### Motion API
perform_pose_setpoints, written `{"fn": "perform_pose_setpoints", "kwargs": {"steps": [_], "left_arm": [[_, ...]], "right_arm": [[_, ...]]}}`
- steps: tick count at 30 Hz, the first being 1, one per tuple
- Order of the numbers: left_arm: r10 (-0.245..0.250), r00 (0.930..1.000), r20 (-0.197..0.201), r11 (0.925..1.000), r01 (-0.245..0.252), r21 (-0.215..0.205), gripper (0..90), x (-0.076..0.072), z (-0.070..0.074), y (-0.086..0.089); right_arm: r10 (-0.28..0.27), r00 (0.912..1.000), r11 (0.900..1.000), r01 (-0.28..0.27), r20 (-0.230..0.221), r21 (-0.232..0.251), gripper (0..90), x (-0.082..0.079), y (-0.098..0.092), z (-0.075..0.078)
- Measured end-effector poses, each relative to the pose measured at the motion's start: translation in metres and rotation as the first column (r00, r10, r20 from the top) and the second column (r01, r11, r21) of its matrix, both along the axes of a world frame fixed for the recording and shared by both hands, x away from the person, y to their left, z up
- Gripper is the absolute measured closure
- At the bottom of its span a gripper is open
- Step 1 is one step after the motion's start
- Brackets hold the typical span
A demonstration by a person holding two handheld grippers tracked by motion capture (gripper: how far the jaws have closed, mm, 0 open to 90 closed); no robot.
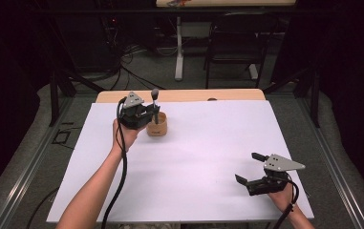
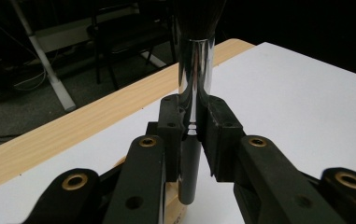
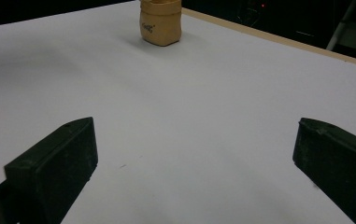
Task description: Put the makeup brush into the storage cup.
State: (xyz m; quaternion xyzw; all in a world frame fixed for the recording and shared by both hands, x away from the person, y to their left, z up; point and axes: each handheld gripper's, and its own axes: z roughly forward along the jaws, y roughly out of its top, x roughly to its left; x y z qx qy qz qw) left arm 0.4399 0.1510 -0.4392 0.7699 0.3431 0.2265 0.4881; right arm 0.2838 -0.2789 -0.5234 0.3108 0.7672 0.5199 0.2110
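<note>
A makeup brush (image 1: 155,102) with a black handle, chrome ferrule (image 2: 195,70) and dark bristles stands upright, its handle end over a small tan wooden cup (image 1: 156,125). My left gripper (image 1: 147,114) is shut on the brush's handle just below the ferrule; in the left gripper view my left gripper (image 2: 192,133) has both jaws pressed on the handle. The cup (image 3: 160,22) stands far off in the right gripper view. My right gripper (image 1: 251,168) rests near the table's front right, wide open with nothing between its jaws, and my right gripper (image 3: 194,149) shows bare white sheet between them.
A white sheet (image 1: 208,157) covers the wooden table (image 1: 189,95), whose bare strip shows at the far edge. Beyond it stand a black chair (image 1: 237,43) and a white desk leg (image 1: 178,47) on grey floor with cables.
</note>
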Motion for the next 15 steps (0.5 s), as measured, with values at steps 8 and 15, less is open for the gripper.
{"fn": "perform_pose_setpoints", "kwargs": {"steps": [8,15], "left_arm": [[0.015,0.9998,0.014,0.9999,-0.015,0.007,78.0,0.007,-0.002,0.000],[0.023,0.9996,0.018,0.9997,-0.023,0.005,78.0,0.013,-0.003,-0.003]], "right_arm": [[0.004,1.0000,1.000,-0.004,-0.004,-0.003,0.0,0.001,0.001,-0.001],[0.006,0.9999,1.000,-0.006,-0.010,-0.006,0.0,0.001,0.001,-0.001]]}}
